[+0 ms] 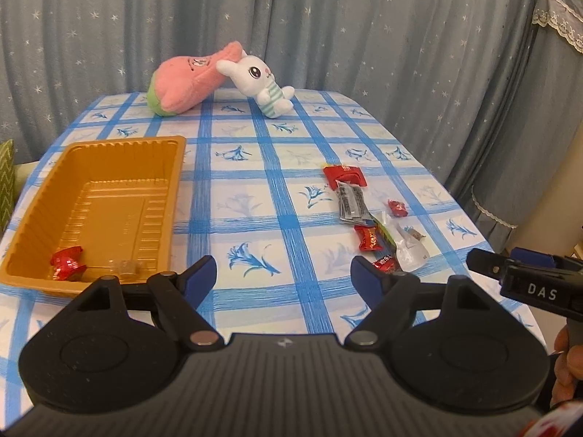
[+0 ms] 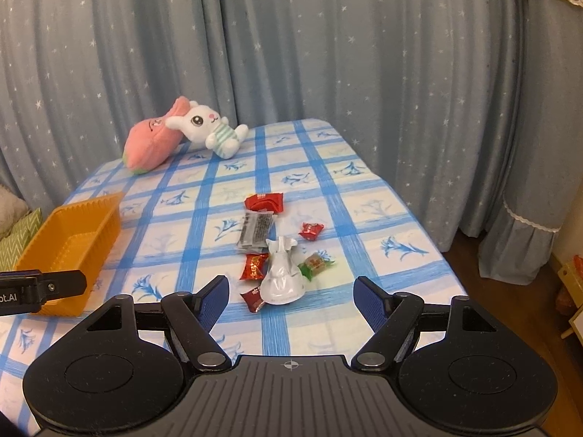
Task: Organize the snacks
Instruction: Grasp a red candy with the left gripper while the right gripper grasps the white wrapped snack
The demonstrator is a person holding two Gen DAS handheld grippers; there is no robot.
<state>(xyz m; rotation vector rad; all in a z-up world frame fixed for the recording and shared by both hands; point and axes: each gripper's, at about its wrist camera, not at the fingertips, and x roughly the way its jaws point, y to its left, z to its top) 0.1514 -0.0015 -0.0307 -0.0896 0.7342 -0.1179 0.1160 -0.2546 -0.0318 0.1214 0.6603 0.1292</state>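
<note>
From the left wrist we see our left gripper (image 1: 280, 273) spread wide and empty over the cloth, the orange tray (image 1: 120, 145) beside it holding a red candy (image 1: 67, 260) and a clear-wrapped piece we can barely make out. From the right wrist, our right gripper (image 2: 291, 296) gapes empty just short of the snack pile (image 2: 277, 255); overlapping wrappers could make us pinch two or flick the glossy white pouch (image 2: 282, 278) away

You can read "DAS" in white letters on the black body of the right gripper (image 1: 488, 262), at the right edge of the left wrist view, right of the snack pile (image 1: 368, 215). In the right wrist view, the left gripper (image 2: 69, 284) shows a cut-off "ot.AI", just in front of the orange tray (image 2: 105, 215). Print on the snack wrappers is too small to read.
</note>
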